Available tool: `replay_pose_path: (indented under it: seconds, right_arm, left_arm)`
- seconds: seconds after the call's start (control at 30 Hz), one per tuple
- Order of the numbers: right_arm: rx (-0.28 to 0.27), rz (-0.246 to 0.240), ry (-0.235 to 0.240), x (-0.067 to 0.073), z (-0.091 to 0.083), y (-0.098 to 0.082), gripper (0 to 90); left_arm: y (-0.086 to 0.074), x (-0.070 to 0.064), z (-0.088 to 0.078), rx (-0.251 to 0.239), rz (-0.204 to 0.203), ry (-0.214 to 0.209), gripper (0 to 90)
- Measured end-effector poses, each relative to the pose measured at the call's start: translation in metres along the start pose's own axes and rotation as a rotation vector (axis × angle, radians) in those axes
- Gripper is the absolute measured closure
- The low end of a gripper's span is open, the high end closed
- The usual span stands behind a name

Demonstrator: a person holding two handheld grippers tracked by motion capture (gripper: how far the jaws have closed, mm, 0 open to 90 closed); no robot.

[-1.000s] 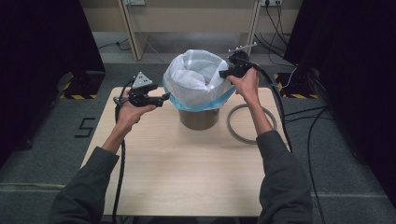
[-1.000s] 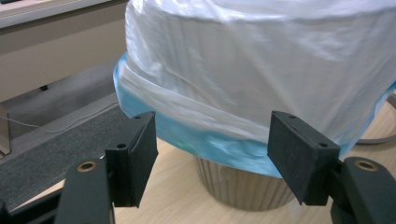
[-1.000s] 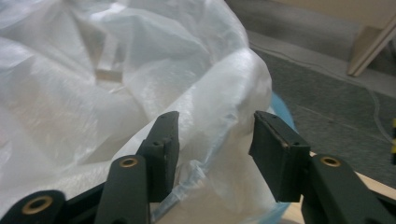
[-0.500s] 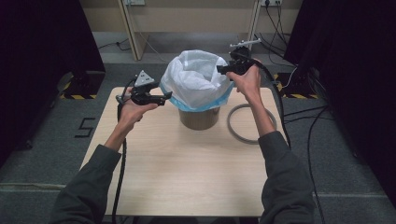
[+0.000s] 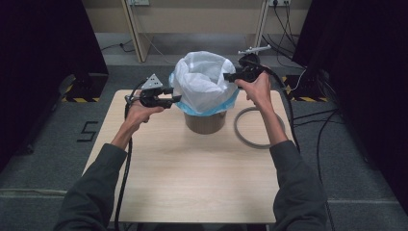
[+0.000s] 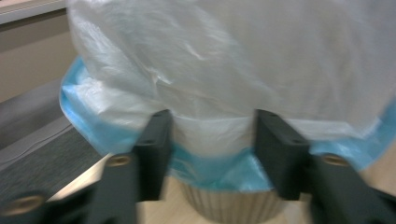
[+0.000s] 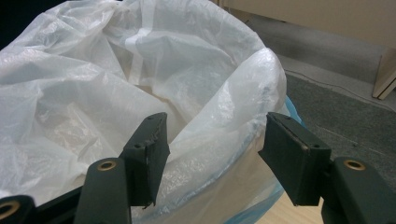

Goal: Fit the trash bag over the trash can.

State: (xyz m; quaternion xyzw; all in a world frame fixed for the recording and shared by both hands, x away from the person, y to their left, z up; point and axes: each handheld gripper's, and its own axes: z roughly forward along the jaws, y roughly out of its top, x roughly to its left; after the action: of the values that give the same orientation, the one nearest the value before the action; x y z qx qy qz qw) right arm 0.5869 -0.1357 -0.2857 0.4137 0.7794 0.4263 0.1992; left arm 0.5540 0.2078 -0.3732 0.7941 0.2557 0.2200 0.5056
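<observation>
My L gripper (image 6: 212,154) just narrowed, jaws still apart astride white bag (image 6: 224,70) w/ blue edge; R gripper (image 7: 212,158) view adds bag's rim between its parted jaws, unpinched

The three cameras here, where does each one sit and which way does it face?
High view: above the person's side, looking forward and down on the table; both forearms and claws show.
Left gripper view: on the left claw, facing the white bag's side above the bin.
Right gripper view: on the right claw, looking over the bag's rim.
All share the white bag.
</observation>
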Motion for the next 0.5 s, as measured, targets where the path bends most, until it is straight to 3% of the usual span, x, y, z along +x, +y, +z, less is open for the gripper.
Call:
replay_pose_path:
  seconds: [0.03, 0.13, 0.17, 0.43, 0.5]
  right_arm:
    - [-0.003, -0.005, 0.000, -0.001, 0.000, -0.001, 40.9]
    - [-0.009, 0.002, 0.003, -0.001, -0.001, -0.002, 41.5]
    - [-0.010, 0.001, 0.004, -0.001, -0.001, -0.002, 41.6]
    - [-0.015, 0.000, 0.006, -0.003, -0.005, -0.004, 42.9]
    - [-0.006, -0.002, -0.002, -0.004, -0.004, -0.005, 42.9]
  left_arm:
    - [0.000, -0.001, 0.000, 0.002, 0.003, 0.000, 64.5]
    - [0.000, -0.003, 0.000, 0.003, 0.002, 0.003, 81.3]
    - [0.000, -0.007, 0.001, 0.016, 0.024, 0.014, 86.6]
    - [-0.021, -0.019, 0.012, 0.117, 0.082, 0.039, 89.4]
    - [-0.030, -0.019, 0.016, 0.138, 0.068, 0.048, 89.4]
